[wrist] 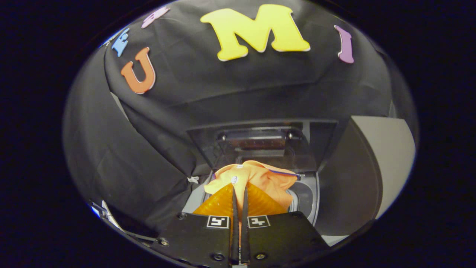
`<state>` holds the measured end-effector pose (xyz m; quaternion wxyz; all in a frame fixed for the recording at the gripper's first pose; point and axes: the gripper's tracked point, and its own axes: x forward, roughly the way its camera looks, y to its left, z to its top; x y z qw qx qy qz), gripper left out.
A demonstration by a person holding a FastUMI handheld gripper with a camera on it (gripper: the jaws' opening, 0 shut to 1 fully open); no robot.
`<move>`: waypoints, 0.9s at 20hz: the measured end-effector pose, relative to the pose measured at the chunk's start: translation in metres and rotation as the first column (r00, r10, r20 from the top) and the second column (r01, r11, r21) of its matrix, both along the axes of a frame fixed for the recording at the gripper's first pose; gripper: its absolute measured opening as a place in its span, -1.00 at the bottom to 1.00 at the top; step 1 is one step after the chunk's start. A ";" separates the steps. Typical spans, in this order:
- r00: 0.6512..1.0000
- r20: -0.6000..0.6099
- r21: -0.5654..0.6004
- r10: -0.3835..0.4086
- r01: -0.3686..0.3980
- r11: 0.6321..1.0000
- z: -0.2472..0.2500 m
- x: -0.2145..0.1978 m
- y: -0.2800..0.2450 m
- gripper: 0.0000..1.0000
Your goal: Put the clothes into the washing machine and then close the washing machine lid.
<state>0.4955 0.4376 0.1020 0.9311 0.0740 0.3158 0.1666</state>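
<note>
The gripper [240, 191] has its two fingers [235, 208] drawn almost together, with only a thin slit left between the dark inner edges. A fold of the orange shirt [256, 176] is pinched in that slit, so both fingers press on the cloth. Each finger carries a ribbed amber pad [219, 204] on its outer side, and a small square black-and-white marker [218, 222] sits on the black body behind each one.

The shirt bunches up just ahead of the fingertips and spreads to either side of them. It is orange with a white button [234, 180] near the tips and a thin dark stripe along one edge on the right. It hangs over the open top of the washing machine [310, 201], whose grey rim and round dark drum opening [303, 199] show just to the right of the cloth. Whether the lower part of the shirt already touches the drum cannot be told, as the fingers and the cloth itself hide it.

Beyond the shirt the lid [260, 145] of the machine stands raised and open, a dark glossy panel with a hinge bar across its upper part. To the right of the machine stands a pale grey curved panel [375, 160].
</note>
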 end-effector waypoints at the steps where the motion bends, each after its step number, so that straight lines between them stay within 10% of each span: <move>1: 1.000 -0.022 -0.009 -0.006 0.006 1.000 -0.013 0.004 0.000 -0.90; 18: 0.976 -0.207 -0.109 -0.072 0.051 0.993 -0.085 0.026 -0.012 -0.90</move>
